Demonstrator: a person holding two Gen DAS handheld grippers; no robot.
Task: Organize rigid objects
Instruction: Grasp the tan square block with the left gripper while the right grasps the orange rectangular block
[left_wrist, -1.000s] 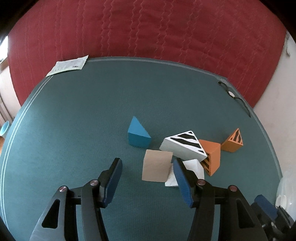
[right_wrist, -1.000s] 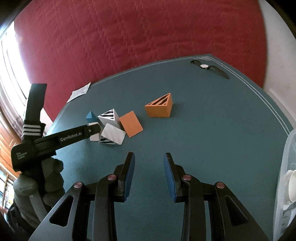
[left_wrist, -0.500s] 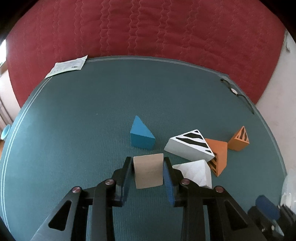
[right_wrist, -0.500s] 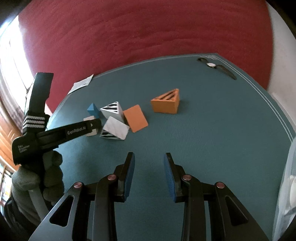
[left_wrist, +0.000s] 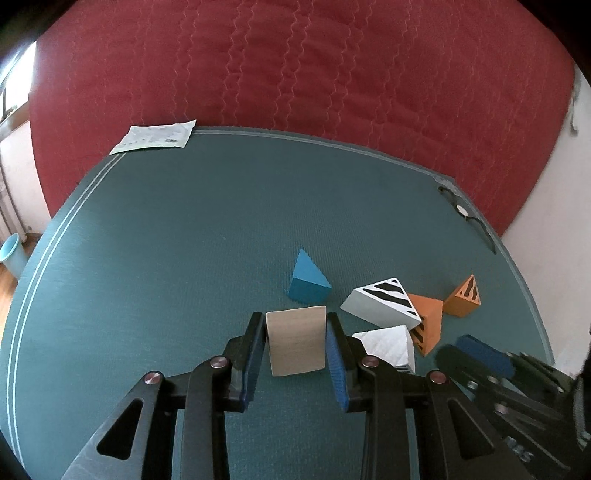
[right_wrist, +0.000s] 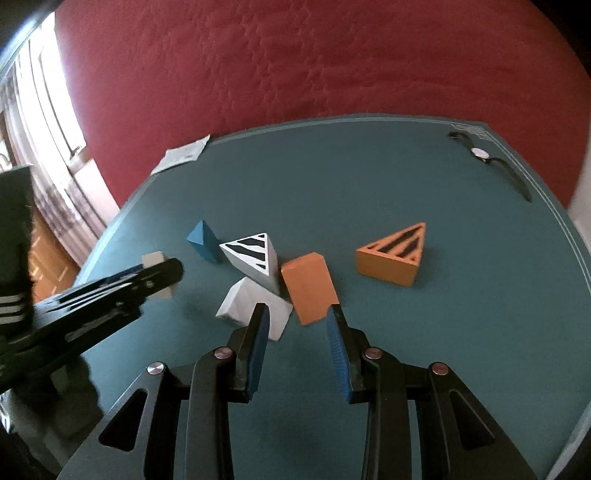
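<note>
Left wrist view: L gripper (left_wrist: 296, 341) jaws have just been closing; now clamped on tan wood block (left_wrist: 296, 339), pads pressed to both its side faces. Block sits at centre-near of green mat (left_wrist: 166, 258). Blue wedge (left_wrist: 308, 282) just beyond it, apart. To the right: zebra-striped white wedge (left_wrist: 382, 302) leaning on plain orange block (left_wrist: 428, 321); white block (left_wrist: 389, 345) near side of those, touching. Small orange striped wedge (left_wrist: 463, 299) farther right, apart. R gripper tip enters at near right. Paper slip (left_wrist: 155, 136) at far-left mat edge, wristwatch (left_wrist: 465, 214) at far right.

Right wrist view: R gripper (right_wrist: 297, 332) jaws at a narrow gap w/ nothing between; it hangs above the near ends of white block (right_wrist: 255, 304) and plain orange block (right_wrist: 308, 286); contact w/ either can't tell. Zebra wedge (right_wrist: 255, 258) behind, resting on both. Orange striped wedge (right_wrist: 393, 256) right, well apart. L gripper comes in from left, holding tan block (right_wrist: 153, 260).
</note>
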